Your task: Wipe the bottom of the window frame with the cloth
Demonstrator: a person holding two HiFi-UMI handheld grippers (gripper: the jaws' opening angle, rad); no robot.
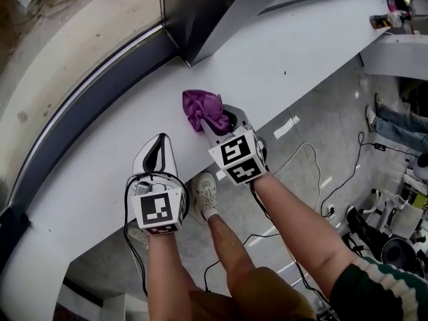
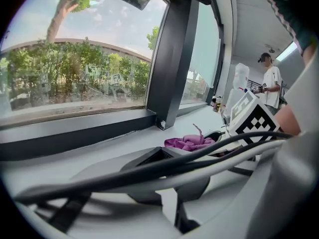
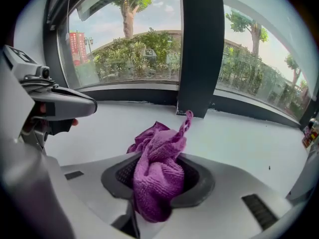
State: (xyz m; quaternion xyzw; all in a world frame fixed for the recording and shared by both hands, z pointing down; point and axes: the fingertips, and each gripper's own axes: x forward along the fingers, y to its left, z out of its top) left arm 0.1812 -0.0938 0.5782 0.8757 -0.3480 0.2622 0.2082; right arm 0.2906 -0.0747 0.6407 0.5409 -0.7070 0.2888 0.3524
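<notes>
A crumpled purple cloth [image 1: 202,109] lies bunched on the white sill [image 1: 100,179], and my right gripper [image 1: 219,122] is shut on it. In the right gripper view the cloth [image 3: 159,148] bulges up out of the closed jaws of that gripper [image 3: 158,183]. The window frame's dark bottom rail [image 1: 80,102] runs along the far side of the sill, a hand's width beyond the cloth; it also shows as the rail [image 3: 134,96]. My left gripper [image 1: 158,152] rests on the sill to the left, shut and empty, away from the rail [image 2: 75,133]. From it the cloth [image 2: 188,142] sits ahead right.
A dark vertical mullion [image 1: 184,19] meets the sill just beyond the cloth. The sill's front edge [image 1: 221,172] drops to the floor, where cables [image 1: 314,166] trail. Small bottles [image 1: 391,19] stand at the sill's far right end. A person [image 2: 271,86] stands in the distance.
</notes>
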